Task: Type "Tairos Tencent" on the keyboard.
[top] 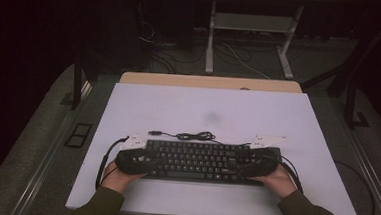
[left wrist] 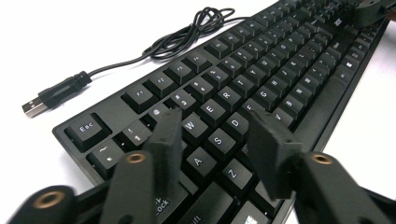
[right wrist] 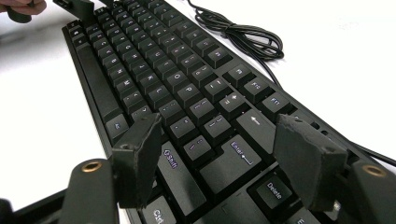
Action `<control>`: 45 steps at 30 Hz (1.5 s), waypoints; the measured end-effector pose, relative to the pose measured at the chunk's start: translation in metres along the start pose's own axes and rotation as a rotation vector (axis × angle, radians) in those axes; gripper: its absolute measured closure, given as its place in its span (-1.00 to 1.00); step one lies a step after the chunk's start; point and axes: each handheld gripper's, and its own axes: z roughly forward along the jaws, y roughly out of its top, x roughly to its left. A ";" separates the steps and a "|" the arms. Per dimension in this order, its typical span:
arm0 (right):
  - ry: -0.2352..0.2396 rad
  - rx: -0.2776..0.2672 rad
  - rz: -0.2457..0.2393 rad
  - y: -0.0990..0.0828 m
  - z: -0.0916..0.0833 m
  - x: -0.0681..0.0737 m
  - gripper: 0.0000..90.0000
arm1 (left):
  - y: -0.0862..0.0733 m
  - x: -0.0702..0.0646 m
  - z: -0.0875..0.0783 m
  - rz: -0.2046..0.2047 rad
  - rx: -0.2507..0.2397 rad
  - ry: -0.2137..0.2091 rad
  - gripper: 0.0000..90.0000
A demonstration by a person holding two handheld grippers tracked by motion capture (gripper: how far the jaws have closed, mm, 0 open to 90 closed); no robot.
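While both hands sit at the near edge of the desk (top: 128,103), a black keyboard (top: 200,160) lies flat between them, close to the person, its long axis running left to right across the desk. Its cable (top: 194,136) is coiled just behind the back edge, with the USB plug (left wrist: 35,106) lying loose on the white surface.

Left tongs (top: 138,157): positioned at the keyboard's left short end, pointing inward along its length. In the left gripper view (left wrist: 219,135) the jaws hover partly open over the A/S/D keys; nothing is clamped, and no pad can be seen pressing on a key or the case.

Right tongs (top: 258,161): mirrored at the right short end. In the right gripper view (right wrist: 224,149) the jaws stand apart on either side of the Shift/Enter area, above the keys, with no grip on anything.

Key relation: the keyboard lies straight ahead of each pair of tongs, along the line joining them, so each faces an end rather than a long side. Neither hand is nearer; each is at its own end.

Judgement: the likely next move is a two-ended grasp or lift. That calls for each pair to drop to the case edge and straddle it, since the jaws now sit over the key tops, not around the frame. Uneven closing could skew the keyboard on the desk.
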 end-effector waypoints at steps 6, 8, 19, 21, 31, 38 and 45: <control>-0.002 -0.002 0.000 0.000 0.000 0.000 -0.28 | 0.000 0.000 0.000 0.009 0.025 0.009 0.55; -0.002 -0.001 -0.003 0.000 0.000 0.000 -0.28 | 0.000 0.000 0.000 0.015 0.028 0.015 0.64; -0.001 0.002 -0.008 0.000 0.001 0.001 -0.28 | 0.002 0.002 0.001 0.023 0.067 0.027 0.96; -0.001 0.003 -0.008 0.000 0.001 0.001 -0.28 | 0.002 0.002 0.002 0.018 0.066 0.028 0.96; -0.001 0.004 -0.008 0.000 0.001 0.001 -0.28 | 0.002 0.003 0.003 0.017 0.067 0.026 0.96; -0.003 0.004 -0.007 0.000 0.001 0.001 -0.28 | 0.002 0.003 0.004 0.014 0.068 0.024 0.96; -0.004 0.003 -0.009 0.000 0.001 0.001 -0.28 | 0.001 0.003 0.004 0.024 0.083 0.022 0.96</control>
